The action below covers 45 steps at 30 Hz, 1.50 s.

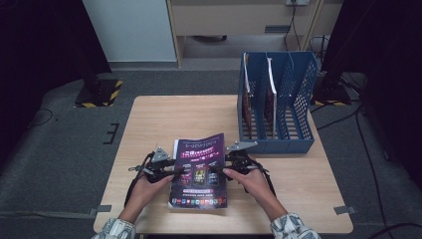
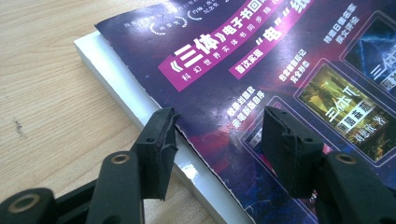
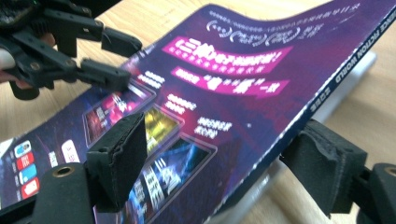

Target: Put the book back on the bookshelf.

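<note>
A purple magazine (image 1: 199,172) lies flat on the wooden table (image 1: 164,119) in front of the person. My left gripper (image 1: 174,172) is at its left edge. In the left gripper view the jaws of my left gripper (image 2: 219,126) stand apart, one pad at the page edge and the other over the cover (image 2: 261,60). My right gripper (image 1: 219,169) is at the spine side. In the right gripper view my right gripper (image 3: 219,140) is open, with the raised spine edge of the magazine (image 3: 224,93) between its pads. The left gripper (image 3: 107,60) shows beyond it.
A blue file rack (image 1: 291,94) stands at the table's far right, just behind the magazine. Two magazines (image 1: 271,92) stand upright in its left slots. Dark stands and cables sit on the grey floor around the table.
</note>
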Each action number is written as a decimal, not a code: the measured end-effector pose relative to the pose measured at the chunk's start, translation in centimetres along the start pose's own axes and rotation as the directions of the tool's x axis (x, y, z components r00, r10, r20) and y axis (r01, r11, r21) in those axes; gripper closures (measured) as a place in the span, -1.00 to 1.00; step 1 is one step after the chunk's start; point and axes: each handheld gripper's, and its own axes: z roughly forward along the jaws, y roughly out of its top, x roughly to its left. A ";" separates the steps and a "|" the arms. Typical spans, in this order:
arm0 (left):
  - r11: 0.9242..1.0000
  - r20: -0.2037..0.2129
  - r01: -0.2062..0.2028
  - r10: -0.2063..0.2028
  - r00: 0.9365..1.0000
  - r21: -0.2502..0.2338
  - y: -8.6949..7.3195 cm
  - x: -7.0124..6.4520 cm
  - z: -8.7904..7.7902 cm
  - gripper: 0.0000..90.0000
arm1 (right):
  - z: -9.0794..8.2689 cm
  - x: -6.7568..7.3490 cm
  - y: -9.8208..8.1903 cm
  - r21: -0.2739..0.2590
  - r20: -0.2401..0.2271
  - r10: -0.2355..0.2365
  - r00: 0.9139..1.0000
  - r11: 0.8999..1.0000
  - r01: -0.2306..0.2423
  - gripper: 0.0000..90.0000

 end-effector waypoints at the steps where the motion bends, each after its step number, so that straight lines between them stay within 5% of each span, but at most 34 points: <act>1: 1.000 0.000 0.000 0.000 1.000 -0.001 0.0 0.0 0.0 -0.01 | 0.1 0.1 0.2 0.002 0.000 0.005 1.000 1.000 -0.005 -0.50; 20: 1.000 0.005 0.004 -0.004 1.000 -0.007 -0.1 0.1 0.0 -0.03 | 3.6 1.5 3.3 0.058 0.032 -0.029 0.999 0.998 0.027 -0.48; 28: 1.000 0.011 -0.001 0.001 1.000 -0.012 -0.1 0.2 0.0 -0.04 | 4.5 1.8 3.5 0.069 0.089 -0.056 0.994 0.996 0.050 -0.01; 35: 1.000 0.013 0.004 -0.004 1.000 -0.014 0.0 0.2 0.0 -0.17 | 3.9 1.5 3.9 0.025 0.132 -0.050 0.990 0.999 0.047 0.54; 45: 0.998 0.037 0.037 -0.035 0.999 -0.043 -0.1 0.6 -0.2 -0.47 | 2.5 1.6 4.9 -0.034 0.126 -0.101 0.987 0.994 0.106 0.72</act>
